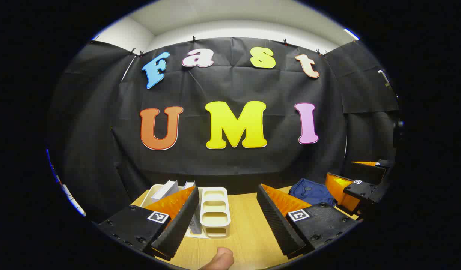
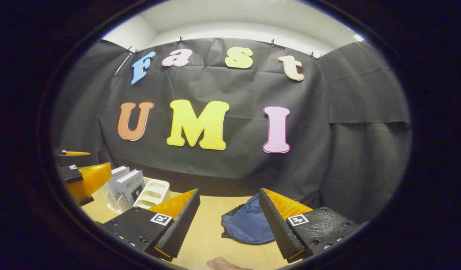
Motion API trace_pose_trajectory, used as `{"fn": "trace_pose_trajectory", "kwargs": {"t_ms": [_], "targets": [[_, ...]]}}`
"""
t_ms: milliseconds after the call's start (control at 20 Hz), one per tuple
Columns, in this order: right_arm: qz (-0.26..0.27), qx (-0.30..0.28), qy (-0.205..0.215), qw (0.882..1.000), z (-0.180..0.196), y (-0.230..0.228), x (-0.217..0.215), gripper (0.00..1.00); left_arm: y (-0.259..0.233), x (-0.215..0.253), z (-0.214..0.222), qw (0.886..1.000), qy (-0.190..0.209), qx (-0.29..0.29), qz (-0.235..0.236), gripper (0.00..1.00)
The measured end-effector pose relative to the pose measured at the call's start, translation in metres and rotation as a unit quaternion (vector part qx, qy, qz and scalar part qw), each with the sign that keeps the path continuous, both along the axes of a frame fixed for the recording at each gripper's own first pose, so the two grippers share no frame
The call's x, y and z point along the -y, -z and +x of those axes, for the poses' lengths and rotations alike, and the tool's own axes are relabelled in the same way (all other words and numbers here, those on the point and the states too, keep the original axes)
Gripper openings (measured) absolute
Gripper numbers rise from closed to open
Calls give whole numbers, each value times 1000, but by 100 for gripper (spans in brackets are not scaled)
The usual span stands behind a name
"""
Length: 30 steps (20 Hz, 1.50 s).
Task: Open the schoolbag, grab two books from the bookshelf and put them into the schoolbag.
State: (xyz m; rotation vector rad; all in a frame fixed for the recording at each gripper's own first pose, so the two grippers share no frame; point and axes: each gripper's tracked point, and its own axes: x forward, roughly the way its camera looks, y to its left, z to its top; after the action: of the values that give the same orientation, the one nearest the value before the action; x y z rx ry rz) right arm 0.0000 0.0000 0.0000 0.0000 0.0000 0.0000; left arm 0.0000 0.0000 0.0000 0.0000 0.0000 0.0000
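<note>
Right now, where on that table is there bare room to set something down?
Bare wood lies between the white bookshelf and the blue schoolbag, and in front of both. It is crowded at the bookshelf end, where the books stand in it.

Left gripper [image 1: 227,221] and right gripper [image 2: 229,221] — fingers spread wide, nothing between them, side by side.

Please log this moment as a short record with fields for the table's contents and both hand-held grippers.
surface: wooden table
bookshelf: white rack, on the table's left part
books: upright in the rack
schoolbag: blue, lying on the table to the right, looks closed
left hand-held gripper: open, holding nothing, facing the rack
right hand-held gripper: open, holding nothing, facing the schoolbag
task stage: nothing grasped yet
</note>
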Motion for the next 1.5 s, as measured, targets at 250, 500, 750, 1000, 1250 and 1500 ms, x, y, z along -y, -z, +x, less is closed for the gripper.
{"fn": "trace_pose_trajectory", "kwargs": {"t_ms": [250, 500, 750, 1000, 1250, 1500], "targets": [[-32, -21, -11, 999, 29, 7, 1, 95, 1, -1, 14, 1000, -15, -3, -19, 99], [-48, -41, -21, 998, 48, 24, 12, 98, 5, 11, 22, 1000, -21, -11, -18, 99], [-57, -84, -29, 994, 60, 65, 25, 96, 11, 17, 26, 999, -32, -21, -10, 99], [-147, -174, -24, 973, 85, 184, 45, 98, 14, 20, 25, 998, -51, -29, -1, 99], [-268, -256, -23, 928, 115, 298, 55, 99, 25, 15, 16, 996, -79, -49, 14, 99], [-351, -273, -17, 896, 142, 336, 49, 96, 23, 15, 12, 993, -102, -55, 27, 99]]}}
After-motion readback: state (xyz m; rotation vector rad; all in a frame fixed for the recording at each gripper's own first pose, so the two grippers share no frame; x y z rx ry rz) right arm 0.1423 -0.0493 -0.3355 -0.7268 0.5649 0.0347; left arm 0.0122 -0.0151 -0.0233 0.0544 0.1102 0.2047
